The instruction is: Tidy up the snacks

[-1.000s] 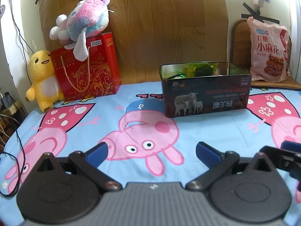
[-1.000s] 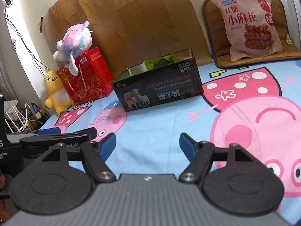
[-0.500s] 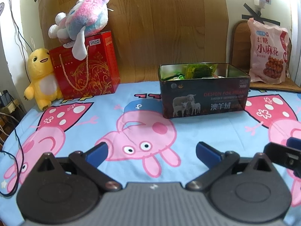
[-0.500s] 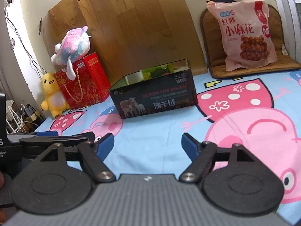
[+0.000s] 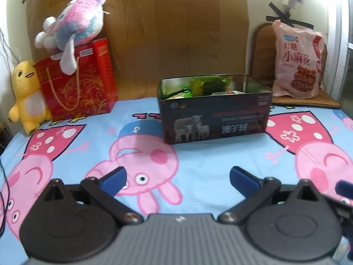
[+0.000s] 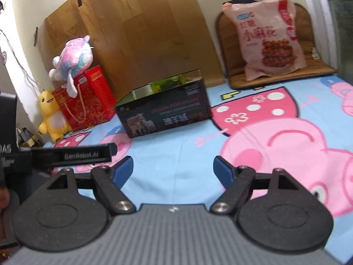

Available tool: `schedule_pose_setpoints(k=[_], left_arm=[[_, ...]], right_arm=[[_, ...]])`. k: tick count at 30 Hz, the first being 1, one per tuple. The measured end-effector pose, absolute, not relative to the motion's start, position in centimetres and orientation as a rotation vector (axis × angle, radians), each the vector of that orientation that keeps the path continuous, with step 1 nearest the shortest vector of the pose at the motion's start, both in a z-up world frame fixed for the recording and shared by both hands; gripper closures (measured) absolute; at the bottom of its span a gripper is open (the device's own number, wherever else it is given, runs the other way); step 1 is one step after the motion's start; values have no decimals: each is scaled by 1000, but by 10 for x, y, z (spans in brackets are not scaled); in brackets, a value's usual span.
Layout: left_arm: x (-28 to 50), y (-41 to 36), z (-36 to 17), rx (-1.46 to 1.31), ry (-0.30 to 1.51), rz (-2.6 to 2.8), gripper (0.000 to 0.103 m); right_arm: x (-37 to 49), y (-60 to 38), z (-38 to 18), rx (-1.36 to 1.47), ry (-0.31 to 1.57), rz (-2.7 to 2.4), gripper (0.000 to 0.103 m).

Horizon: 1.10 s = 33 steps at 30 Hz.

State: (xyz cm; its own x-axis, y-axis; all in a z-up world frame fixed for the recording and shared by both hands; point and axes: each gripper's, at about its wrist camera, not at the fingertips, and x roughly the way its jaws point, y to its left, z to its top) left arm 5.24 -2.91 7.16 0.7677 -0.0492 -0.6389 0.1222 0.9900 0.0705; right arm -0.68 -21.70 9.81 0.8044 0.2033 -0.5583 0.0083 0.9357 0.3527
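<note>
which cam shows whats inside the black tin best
The left wrist view. It faces the black tin nearly square-on, so its open top shows green packets and some smaller wrappers inside. The right wrist view sees the tin obliquely and blurred; only a strip of green above the rim shows.

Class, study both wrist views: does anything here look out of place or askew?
Yes: the pink snack bag leans on the brown cushion, outside the open tin holding snacks. Also, a plush toy sprawls atop the red gift bag.
</note>
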Motion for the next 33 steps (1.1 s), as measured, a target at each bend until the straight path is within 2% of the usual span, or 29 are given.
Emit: schedule_pose_setpoints(k=[10, 23, 33], left_arm=[[21, -55, 87, 148, 640, -167, 0], [-45, -39, 116, 164, 518, -103, 0], [-43, -34, 113, 151, 553, -52, 0]], right_arm=[[-52, -226, 111, 400, 608, 25, 21], [-76, -212, 131, 421, 513, 104, 21], [-69, -214, 128, 436, 507, 160, 21]])
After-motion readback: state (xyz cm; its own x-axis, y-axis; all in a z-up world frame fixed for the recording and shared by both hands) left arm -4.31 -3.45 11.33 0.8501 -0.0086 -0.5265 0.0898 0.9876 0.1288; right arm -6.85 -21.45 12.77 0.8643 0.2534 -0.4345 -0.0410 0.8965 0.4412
